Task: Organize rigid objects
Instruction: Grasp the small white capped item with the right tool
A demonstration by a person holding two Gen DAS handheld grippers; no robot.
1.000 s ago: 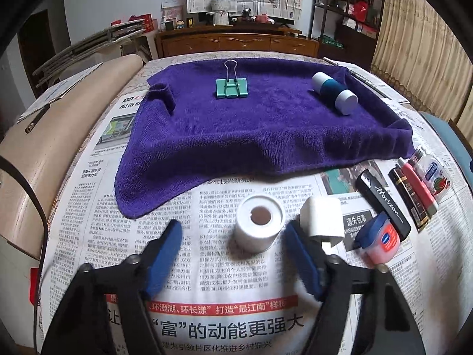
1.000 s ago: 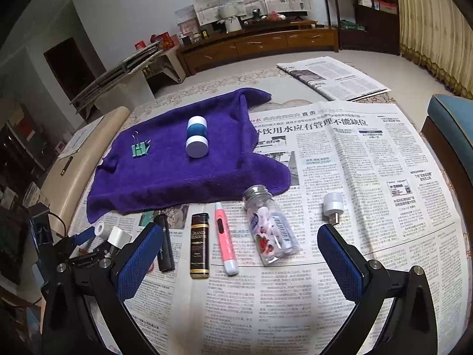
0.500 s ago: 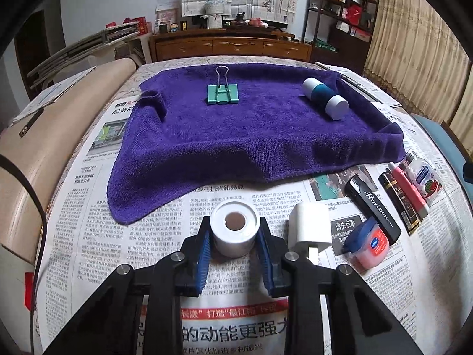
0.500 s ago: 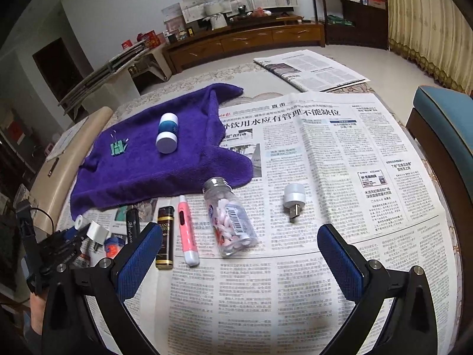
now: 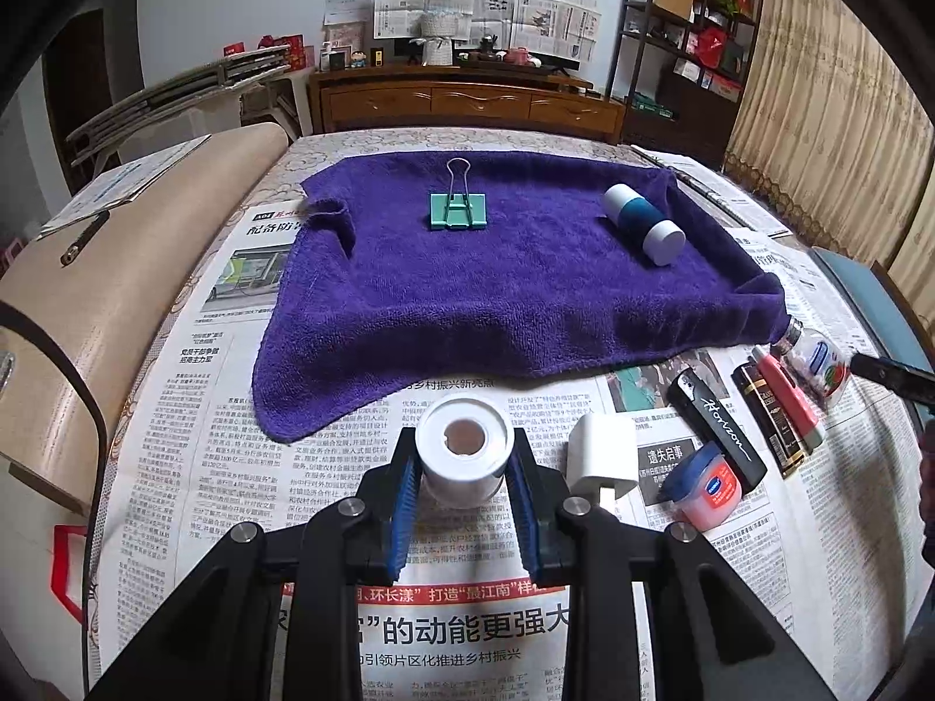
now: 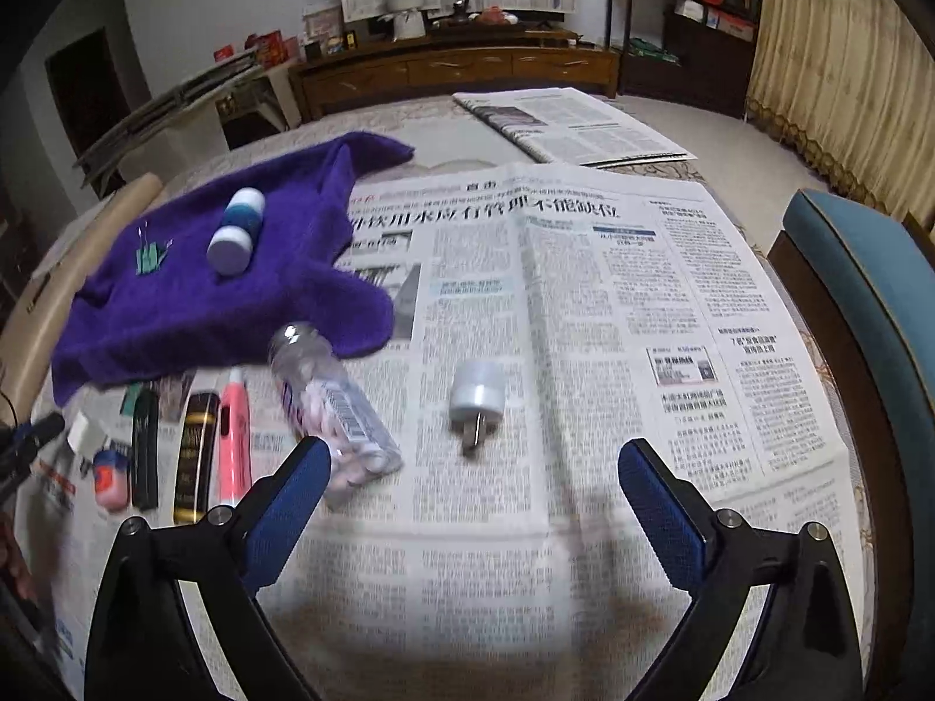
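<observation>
My left gripper (image 5: 463, 458) is shut on a white tape roll (image 5: 464, 438) that stands upright on the newspaper, just in front of the purple towel (image 5: 526, 292). On the towel lie a green binder clip (image 5: 457, 211) and a blue-and-white bottle (image 5: 643, 225). In the right wrist view my right gripper (image 6: 472, 453) hangs wide above the newspaper, its jaws closing. A white plug adapter (image 6: 476, 394) lies just beyond the fingertips, prongs toward me, and neither pad touches it.
Right of the roll lie a white charger (image 5: 602, 455), a small jar (image 5: 704, 485), a black lighter (image 5: 721, 432), a dark tube (image 5: 771, 417), a pink stick (image 5: 789, 397) and a clear pill bottle (image 6: 333, 403). A teal chair (image 6: 865, 304) stands at the right edge.
The left jaws closed onto the tape roll and now grip it. The right gripper moved right and down toward the plug adapter, passing the pill bottle.
</observation>
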